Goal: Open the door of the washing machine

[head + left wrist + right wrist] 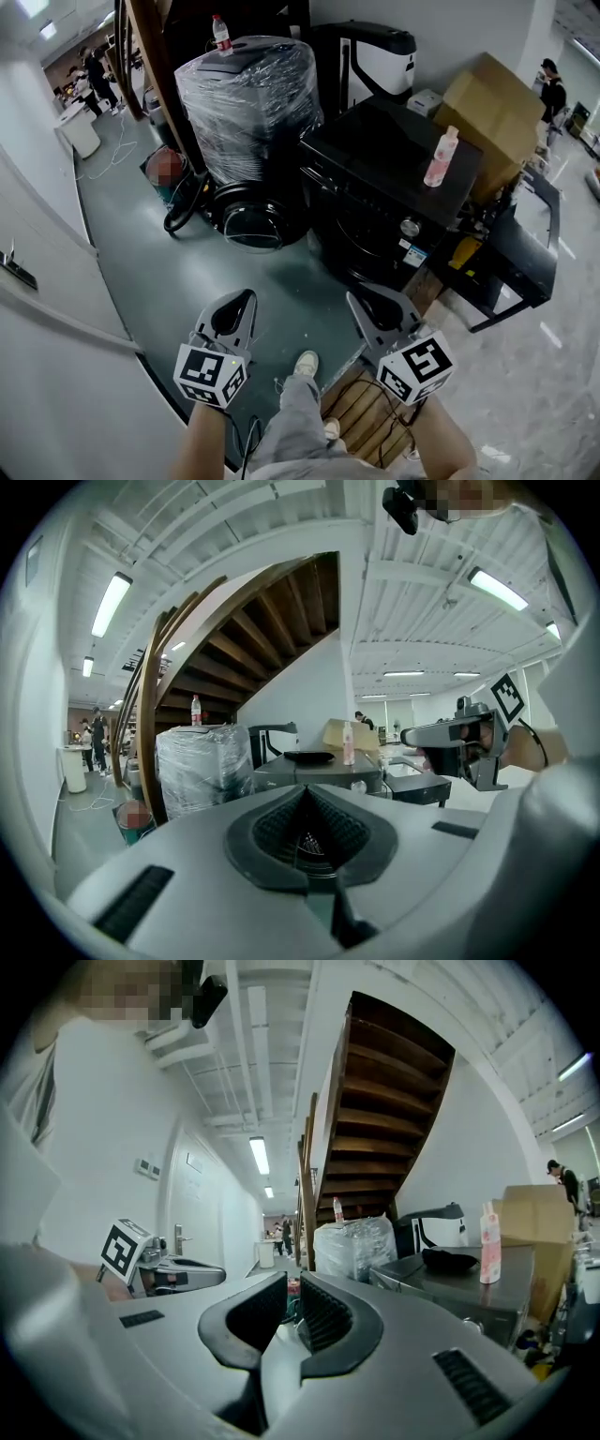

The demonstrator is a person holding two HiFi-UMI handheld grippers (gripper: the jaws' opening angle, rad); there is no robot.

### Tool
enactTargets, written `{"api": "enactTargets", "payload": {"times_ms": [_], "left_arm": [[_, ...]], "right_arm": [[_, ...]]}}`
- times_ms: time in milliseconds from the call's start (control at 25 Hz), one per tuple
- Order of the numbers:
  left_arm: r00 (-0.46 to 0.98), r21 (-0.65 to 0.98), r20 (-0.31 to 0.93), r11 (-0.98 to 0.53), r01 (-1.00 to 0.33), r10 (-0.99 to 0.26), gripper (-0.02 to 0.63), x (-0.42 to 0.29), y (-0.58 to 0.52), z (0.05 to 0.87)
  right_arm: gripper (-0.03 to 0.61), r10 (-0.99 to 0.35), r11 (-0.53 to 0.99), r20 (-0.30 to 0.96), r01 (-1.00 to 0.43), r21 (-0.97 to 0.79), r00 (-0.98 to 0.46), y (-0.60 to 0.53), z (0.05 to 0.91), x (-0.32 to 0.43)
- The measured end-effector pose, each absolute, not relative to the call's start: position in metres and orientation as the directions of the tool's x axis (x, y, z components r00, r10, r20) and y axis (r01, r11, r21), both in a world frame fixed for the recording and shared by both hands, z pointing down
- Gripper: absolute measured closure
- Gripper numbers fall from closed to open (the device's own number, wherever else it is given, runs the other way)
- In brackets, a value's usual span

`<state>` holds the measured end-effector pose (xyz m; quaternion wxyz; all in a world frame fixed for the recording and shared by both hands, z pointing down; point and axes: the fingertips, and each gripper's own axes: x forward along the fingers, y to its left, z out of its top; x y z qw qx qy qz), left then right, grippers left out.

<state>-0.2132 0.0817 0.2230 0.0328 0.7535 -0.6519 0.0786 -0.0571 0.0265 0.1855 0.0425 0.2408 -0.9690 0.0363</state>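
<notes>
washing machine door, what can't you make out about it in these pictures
- Door handle of the washing machine: head view, front dark and seen steeply from above, too faint to place.
- Door in the left gripper view: hidden behind the left claw.
- Door in the right gripper view: hidden behind the right claw.
- Label on the pink bottle: too small in every view.
</notes>
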Motion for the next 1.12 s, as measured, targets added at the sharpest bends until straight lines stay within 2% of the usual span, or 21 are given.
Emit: {"api": "enactTargets", "payload": {"times_ms": [560,1120], "left_arm": [[0.293,-0.093,0.118,-0.305,-0.948,-0.949,0.595,-0.096,0.138,0.177],[0.373,-0.075,0.093,-0.38,-0.922,-0.923,0.594,-0.038,0.181,0.154]], "right_arm": [[0.531,-0.555,0.829,0.067,-0.558,-0.029,-0.829,0.103,0.146,0.063],[0.546,-0.598,0.8,0.058,-0.599,-0.002,-0.799,0.154,0.117,0.119]]}}
